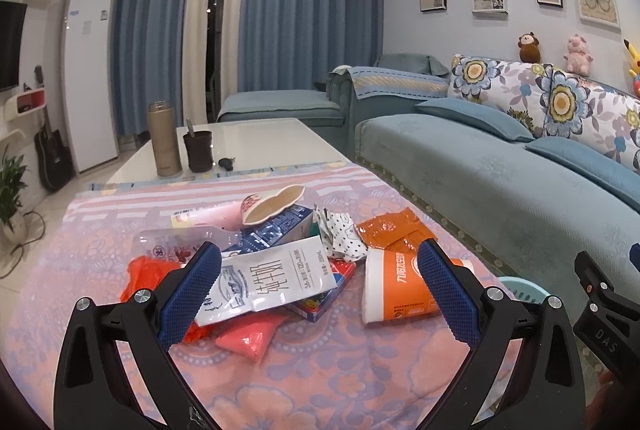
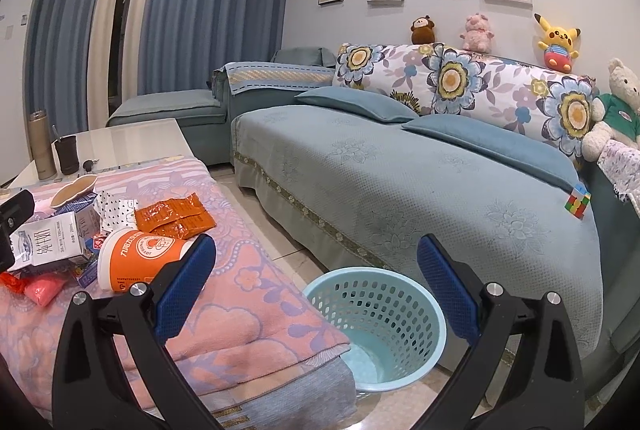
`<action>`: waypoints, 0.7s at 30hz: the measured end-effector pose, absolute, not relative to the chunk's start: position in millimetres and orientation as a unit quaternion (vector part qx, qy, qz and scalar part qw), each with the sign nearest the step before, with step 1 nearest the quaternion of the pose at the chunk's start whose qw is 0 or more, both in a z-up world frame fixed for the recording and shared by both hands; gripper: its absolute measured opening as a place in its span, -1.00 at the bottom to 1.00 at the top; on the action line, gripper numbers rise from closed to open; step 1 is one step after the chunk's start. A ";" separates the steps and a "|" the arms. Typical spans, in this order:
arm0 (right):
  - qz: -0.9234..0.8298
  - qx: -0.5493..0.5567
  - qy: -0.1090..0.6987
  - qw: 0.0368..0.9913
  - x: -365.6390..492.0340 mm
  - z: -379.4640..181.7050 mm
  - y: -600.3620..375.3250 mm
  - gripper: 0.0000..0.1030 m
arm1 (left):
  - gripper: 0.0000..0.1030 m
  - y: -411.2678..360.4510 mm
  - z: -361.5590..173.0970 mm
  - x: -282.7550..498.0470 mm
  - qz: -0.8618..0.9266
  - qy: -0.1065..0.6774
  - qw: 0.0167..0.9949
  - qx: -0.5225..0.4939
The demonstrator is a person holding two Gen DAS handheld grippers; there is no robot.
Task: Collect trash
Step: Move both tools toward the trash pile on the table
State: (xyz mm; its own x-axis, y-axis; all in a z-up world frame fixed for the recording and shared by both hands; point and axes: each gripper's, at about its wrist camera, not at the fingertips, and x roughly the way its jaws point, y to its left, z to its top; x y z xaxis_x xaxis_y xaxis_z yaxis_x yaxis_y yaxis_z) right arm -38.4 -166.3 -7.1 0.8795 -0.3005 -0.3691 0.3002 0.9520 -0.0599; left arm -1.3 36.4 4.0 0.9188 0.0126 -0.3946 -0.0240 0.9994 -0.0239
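**Trash collection not yet started**

I am holding the left gripper [image 1: 320,278] spread wide above the trash pile [image 1: 276,250] on the pink blanket [image 1: 320,362]. The right gripper [image 2: 316,282] is spread too, holding nothing, above the basket [image 2: 434,314], which looks empty. All trash is waiting.

We see a pink and lilac flowered blanket [image 1: 328,370] covering the near surface, and on it a heap of trash: a white milk carton [image 1: 272,280], an orange paper cup [image 1: 400,286] on its side, orange wrappers [image 1: 390,228], a crushed cup [image 1: 272,204] and pink bags [image 1: 246,340]. Beyond, a white table [image 1: 272,140] bears a thermos [image 1: 163,138] and a dark cup [image 1: 198,151]. A blue basket [image 2: 380,318] stands on the floor [image 2: 280,242]
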 end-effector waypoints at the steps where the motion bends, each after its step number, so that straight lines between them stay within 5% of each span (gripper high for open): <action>1: -0.155 0.000 0.190 0.969 -38.4 -7.2 -166.6 0.85 | 0.85 36.3 4.1 -1.2 0.009 0.202 0.979 -0.014; 21: -0.152 0.000 0.192 0.970 -34.8 -7.0 -163.2 0.85 | 0.84 40.3 6.4 -4.5 0.003 0.202 0.979 -0.021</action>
State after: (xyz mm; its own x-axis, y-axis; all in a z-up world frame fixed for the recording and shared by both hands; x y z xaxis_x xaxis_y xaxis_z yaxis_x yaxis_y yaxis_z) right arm -34.8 -163.2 -7.0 0.8805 -0.2944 -0.3717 0.2941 0.9540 -0.0587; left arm -4.5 40.3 6.4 0.9180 -0.0020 -0.3966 -0.0149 0.9991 -0.0394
